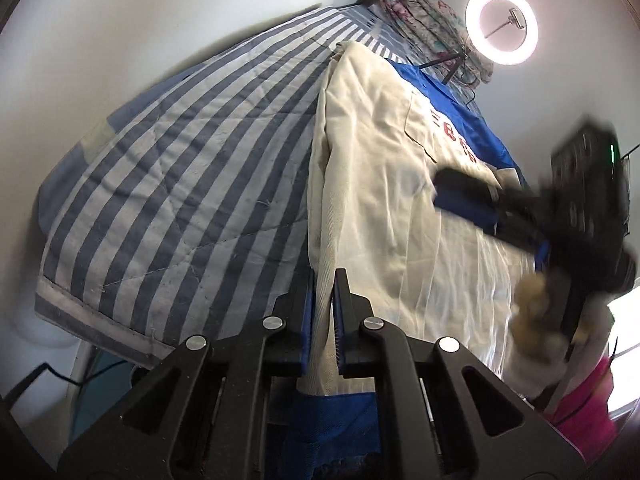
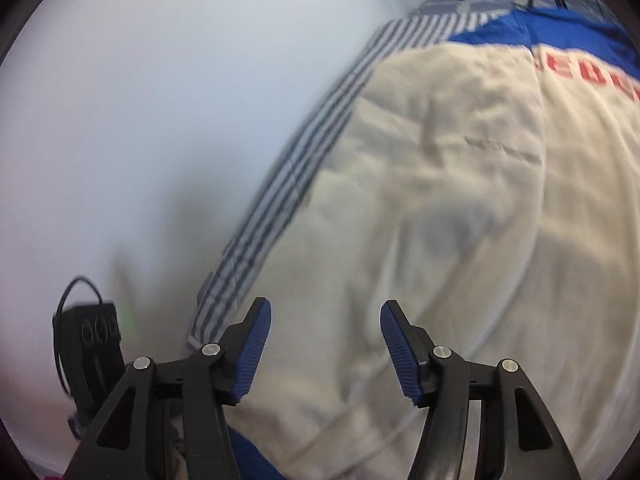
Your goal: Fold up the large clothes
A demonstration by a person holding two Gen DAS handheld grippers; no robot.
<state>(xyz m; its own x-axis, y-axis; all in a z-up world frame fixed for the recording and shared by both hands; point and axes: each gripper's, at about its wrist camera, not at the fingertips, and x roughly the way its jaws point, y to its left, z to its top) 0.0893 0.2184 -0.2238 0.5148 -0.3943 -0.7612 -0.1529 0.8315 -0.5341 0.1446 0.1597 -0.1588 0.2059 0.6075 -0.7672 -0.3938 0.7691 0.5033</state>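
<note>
- Plain pale walls behind; one bed point(image 1: 168, 184) under one blue-and-white striped quilt point(image 1: 152, 216), edge stitched in loose thread.
- One large cream jacket point(image 1: 380, 208) with blue trim, spread lengthways on the quilt, collar end toward the far side of the bed.
- One row of red letters across the chest, beside one pocket flap; letters cut off at the edge in the right wrist view.
- One floral bundle of cloth point(image 1: 424, 16) heaped at the head of the bed.
- One lit ring lamp point(image 1: 502, 26) on a stand behind that bundle, with one small clip at its centre.
- One left gripper point(image 1: 323, 280), two black fingers clenched on a fold of the jacket's near edge; cream cloth pinched between the pads, blue hem hanging below them.
- One right gripper point(image 2: 326, 316), two fingers with blue ribbed pads point(image 2: 256, 344) standing well apart, released, nothing between them; cream cloth of the jacket point(image 2: 440, 200) lying beyond.
- Same right gripper point(image 1: 472, 184) blurred in the left wrist view, reaching over the jacket's middle, just beside a patch of blue cloth; touching or not, cannot tell.
- One hand point(image 1: 532, 304) on its handle, blurred, with a pink sleeve point(image 1: 588, 396) below.
- One small black box point(image 2: 94, 344) with one looped cable at lower left of the right wrist view, off the bed; three round marks on its face.
- One dark cable point(image 1: 24, 384) low by the bed's side in the left wrist view.
</note>
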